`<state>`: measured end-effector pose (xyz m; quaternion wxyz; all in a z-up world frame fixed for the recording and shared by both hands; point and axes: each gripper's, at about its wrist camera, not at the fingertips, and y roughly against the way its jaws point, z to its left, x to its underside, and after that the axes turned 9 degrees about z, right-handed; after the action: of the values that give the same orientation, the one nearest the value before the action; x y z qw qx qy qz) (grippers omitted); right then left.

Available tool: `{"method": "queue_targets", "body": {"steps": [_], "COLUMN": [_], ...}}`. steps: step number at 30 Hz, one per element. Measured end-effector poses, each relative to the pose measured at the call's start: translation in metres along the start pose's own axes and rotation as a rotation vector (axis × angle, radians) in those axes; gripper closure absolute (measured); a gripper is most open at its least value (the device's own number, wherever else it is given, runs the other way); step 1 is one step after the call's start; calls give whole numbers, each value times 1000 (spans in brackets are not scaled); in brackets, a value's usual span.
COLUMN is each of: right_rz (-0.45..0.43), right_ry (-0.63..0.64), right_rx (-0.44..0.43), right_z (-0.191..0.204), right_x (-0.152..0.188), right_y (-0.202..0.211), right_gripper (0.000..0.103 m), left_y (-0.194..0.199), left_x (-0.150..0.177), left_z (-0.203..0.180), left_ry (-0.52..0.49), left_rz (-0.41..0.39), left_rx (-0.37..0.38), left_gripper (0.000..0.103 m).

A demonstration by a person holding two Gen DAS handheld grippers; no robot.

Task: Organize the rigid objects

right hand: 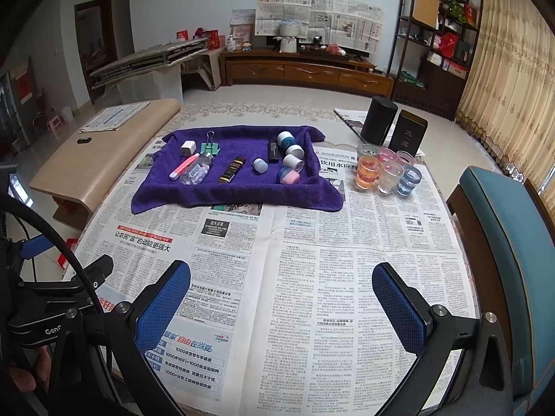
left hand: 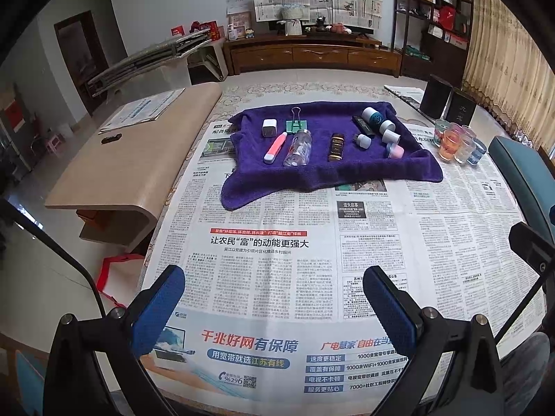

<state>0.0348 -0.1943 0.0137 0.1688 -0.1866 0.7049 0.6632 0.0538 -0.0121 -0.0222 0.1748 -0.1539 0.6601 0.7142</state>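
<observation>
A purple towel (left hand: 312, 170) (right hand: 242, 190) lies on the newspaper-covered table and carries several small items: a white charger (left hand: 269, 127), a green binder clip (left hand: 296, 124), a pink tube (left hand: 275, 147), a clear bottle (left hand: 298, 147), a dark brown tube (left hand: 336, 147) (right hand: 231, 170), small white-capped jars (left hand: 376, 119) and a pink jar (right hand: 288, 175). My left gripper (left hand: 274, 306) is open and empty, well in front of the towel. My right gripper (right hand: 281, 306) is open and empty, also well short of the towel.
A cluster of coloured glass cups (right hand: 385, 170) (left hand: 456, 142) stands right of the towel, with two black canisters (right hand: 392, 128) behind. A wooden bench (left hand: 138, 159) runs along the left. A teal chair (right hand: 503, 242) stands at the right edge.
</observation>
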Motion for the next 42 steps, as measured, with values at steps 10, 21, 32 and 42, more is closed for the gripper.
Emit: {"method": "queue_targets", "body": {"steps": [10, 21, 32, 42], "right_rz": [7, 16, 18, 19], "right_ry": [3, 0, -4, -8], "right_rx": [6, 9, 10, 13], "right_z": [1, 0, 1, -1], "right_x": [1, 2, 3, 4], "right_y": [0, -3, -6, -7], "right_gripper": [0, 0, 0, 0], "left_y": [3, 5, 6, 7], "left_x": [0, 0, 0, 1], "left_z": [-1, 0, -2, -3], "left_ry": [-7, -2, -14, -29], "left_rz": [-4, -7, -8, -16], "left_rx": [3, 13, 17, 29], "left_gripper": [0, 0, 0, 0]}}
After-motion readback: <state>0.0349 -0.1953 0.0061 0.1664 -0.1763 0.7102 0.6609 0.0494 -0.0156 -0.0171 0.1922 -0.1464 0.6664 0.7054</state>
